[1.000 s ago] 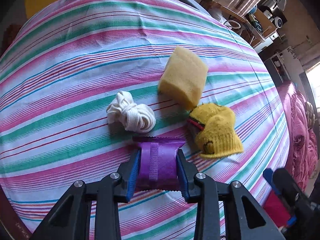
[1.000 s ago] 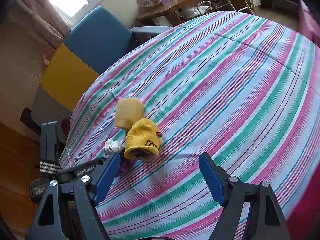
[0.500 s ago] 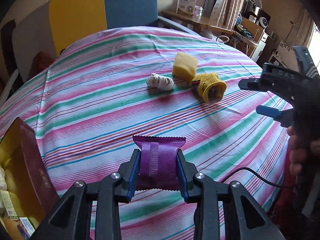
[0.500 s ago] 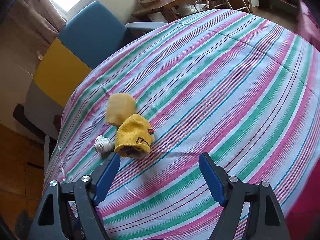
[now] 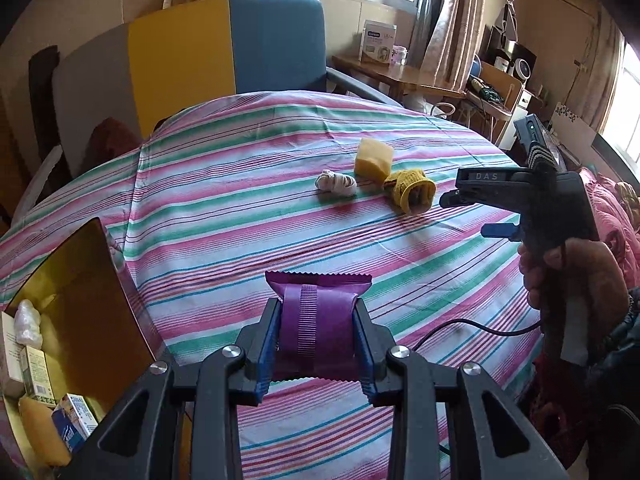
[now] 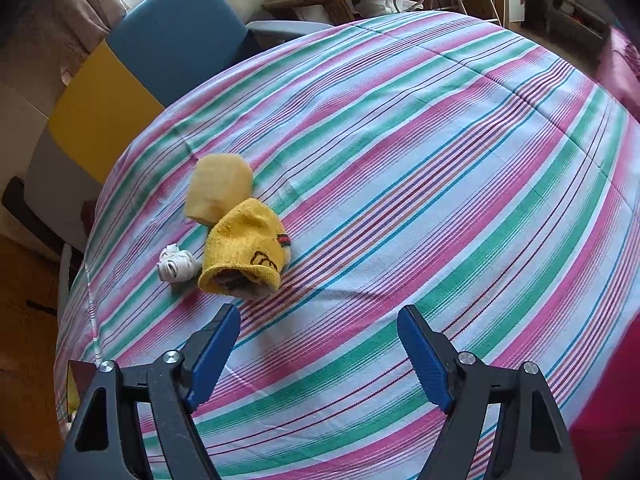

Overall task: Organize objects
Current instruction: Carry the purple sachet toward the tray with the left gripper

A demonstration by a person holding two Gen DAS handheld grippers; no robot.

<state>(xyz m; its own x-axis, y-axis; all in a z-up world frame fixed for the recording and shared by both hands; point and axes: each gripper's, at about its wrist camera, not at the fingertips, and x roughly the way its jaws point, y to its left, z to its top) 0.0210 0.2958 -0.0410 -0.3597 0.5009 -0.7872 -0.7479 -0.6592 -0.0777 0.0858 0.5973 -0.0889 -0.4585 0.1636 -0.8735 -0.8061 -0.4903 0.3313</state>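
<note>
Left gripper [image 5: 318, 330] clamped; right gripper [image 6: 318, 354] agape.

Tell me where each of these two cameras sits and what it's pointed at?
Left wrist: on the left gripper, shut on a purple packet, facing across the striped table; the person's hand with the right gripper shows.
Right wrist: on the open right gripper, looking down.
Both show the sponge, yellow knit cap and white cord bundle.

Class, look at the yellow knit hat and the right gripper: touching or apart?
Apart. The right wrist view shows striped cloth between the yellow knit hat and the open right gripper.
</note>
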